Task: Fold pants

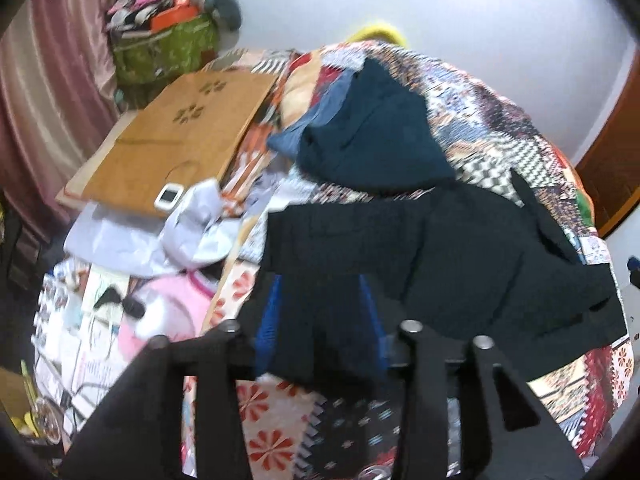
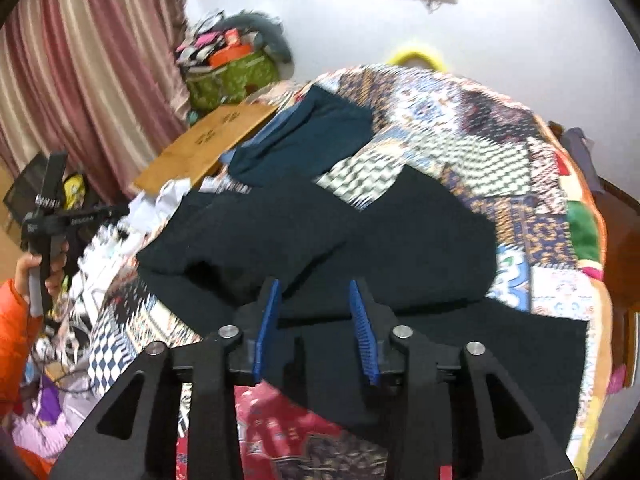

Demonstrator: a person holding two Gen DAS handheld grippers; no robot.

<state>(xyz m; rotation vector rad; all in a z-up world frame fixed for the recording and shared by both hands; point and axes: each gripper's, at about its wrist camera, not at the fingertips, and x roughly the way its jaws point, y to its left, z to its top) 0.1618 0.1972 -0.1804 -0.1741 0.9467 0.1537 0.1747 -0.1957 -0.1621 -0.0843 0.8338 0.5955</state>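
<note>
right tool (image 2: pixel 316 332): nearest in the right wrist view, its blue pads (image 2: pixel 266 328) stand apart with only a strip of dark cloth showing in the gap; nothing is pinched, so it reads as free of the garment and hanging over the near edge.
left tool (image 1: pixel 320 332): in the left wrist view a flap of black cloth lies between its fingers and hides most of the pads; the blue edges sit off the cloth on either side, so i judge it apart and not clamped, though the blur leaves some doubt.
person's hand (image 2: pixel 42 268): seen at the left rim of the right wrist view, an orange sleeve (image 2: pixel 12 336) and fingers wrapped round the left tool's handle, held out to the side of the bed.
pants (image 2: pixel 360 248): black, spread on the bed just beyond both tools, lying in broad overlapping layers; one part is doubled over another, which suggests a fold already laid and left to rest flat.
bed cover (image 2: pixel 460 148): a busy patchwork that carries the pants; its flat top serves as the folding surface.
blue garment (image 1: pixel 376 128): a teal piece farther back on the cover, apart from the pants, likely set aside.
brown board (image 1: pixel 180 136): lies flat at the far left edge of the bed, with a small white gadget (image 1: pixel 170 197) on its near corner.
green bag (image 1: pixel 164 52): stuffed and stacked against the far wall beside the curtain (image 1: pixel 52 92), out of the way.
step in hand: probably between grips, before the next fold.
</note>
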